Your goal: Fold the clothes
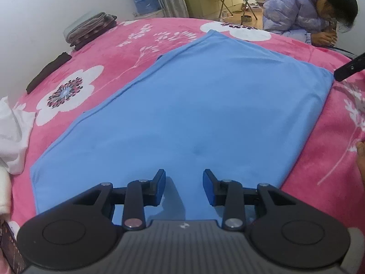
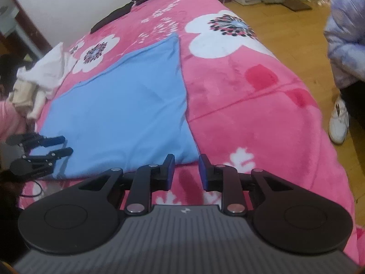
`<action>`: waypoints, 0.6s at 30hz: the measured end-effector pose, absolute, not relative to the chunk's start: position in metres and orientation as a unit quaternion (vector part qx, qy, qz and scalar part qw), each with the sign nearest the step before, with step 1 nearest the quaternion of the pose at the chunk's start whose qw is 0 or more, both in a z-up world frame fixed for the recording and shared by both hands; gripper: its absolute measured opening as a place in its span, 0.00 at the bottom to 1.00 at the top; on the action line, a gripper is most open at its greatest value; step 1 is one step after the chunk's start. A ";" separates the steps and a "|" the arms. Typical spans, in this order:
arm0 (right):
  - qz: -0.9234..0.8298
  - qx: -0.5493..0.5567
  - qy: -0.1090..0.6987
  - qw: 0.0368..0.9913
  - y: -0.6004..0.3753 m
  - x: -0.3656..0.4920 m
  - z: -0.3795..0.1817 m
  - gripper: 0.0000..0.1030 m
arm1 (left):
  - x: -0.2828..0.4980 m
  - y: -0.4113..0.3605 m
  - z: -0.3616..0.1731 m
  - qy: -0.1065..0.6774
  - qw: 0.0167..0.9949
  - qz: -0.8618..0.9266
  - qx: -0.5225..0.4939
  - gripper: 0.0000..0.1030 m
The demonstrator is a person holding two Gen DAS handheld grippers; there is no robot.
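Note:
A blue cloth (image 1: 205, 102) lies flat and smooth on the pink flowered blanket (image 1: 102, 52). My left gripper (image 1: 184, 175) hovers over the cloth's near edge, open, with nothing between its pads. In the right wrist view the same cloth (image 2: 127, 109) lies to the left. My right gripper (image 2: 186, 159) stands open just past the cloth's near right corner, over the bare blanket (image 2: 251, 114), holding nothing. The left gripper (image 2: 57, 146) shows at the cloth's near left corner. One dark finger of the right gripper (image 1: 349, 68) pokes in by the cloth's far right corner.
Crumpled white clothes (image 1: 11, 137) (image 2: 45, 73) lie at the bed's left side. A folded dark stack (image 1: 91, 27) and a dark strip (image 1: 48, 70) rest near the wall. A person in a lilac jacket (image 1: 294, 11) (image 2: 346, 34) sits beyond the bed, beside wooden floor (image 2: 296, 34).

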State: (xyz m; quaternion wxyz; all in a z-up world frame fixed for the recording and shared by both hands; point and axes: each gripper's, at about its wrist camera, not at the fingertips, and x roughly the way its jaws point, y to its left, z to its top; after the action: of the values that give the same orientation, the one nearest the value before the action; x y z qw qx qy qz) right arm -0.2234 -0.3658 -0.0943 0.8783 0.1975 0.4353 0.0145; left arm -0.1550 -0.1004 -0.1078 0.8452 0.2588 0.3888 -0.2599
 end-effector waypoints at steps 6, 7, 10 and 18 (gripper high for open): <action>0.010 0.195 0.427 0.883 -0.365 -0.217 -0.105 0.18 | -0.156 -0.101 -0.108 0.393 0.844 -0.253 0.262 0.37; 0.009 0.205 0.420 0.884 -0.367 -0.218 -0.106 0.16 | -0.156 -0.101 -0.109 0.393 0.844 -0.253 0.263 0.37; 0.013 0.266 0.400 0.877 -0.380 -0.224 -0.109 0.03 | -0.156 -0.100 -0.109 0.395 0.844 -0.252 0.261 0.37; 0.036 0.502 0.304 0.809 -0.420 -0.252 -0.132 0.01 | -0.153 -0.098 -0.109 0.406 0.843 -0.250 0.248 0.37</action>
State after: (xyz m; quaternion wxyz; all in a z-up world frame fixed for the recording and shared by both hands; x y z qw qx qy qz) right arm -0.2519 -0.4205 -0.1319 0.8090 0.5019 0.3040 0.0360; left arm -0.1525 -0.0976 -0.1088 0.8435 0.2479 0.4055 -0.2502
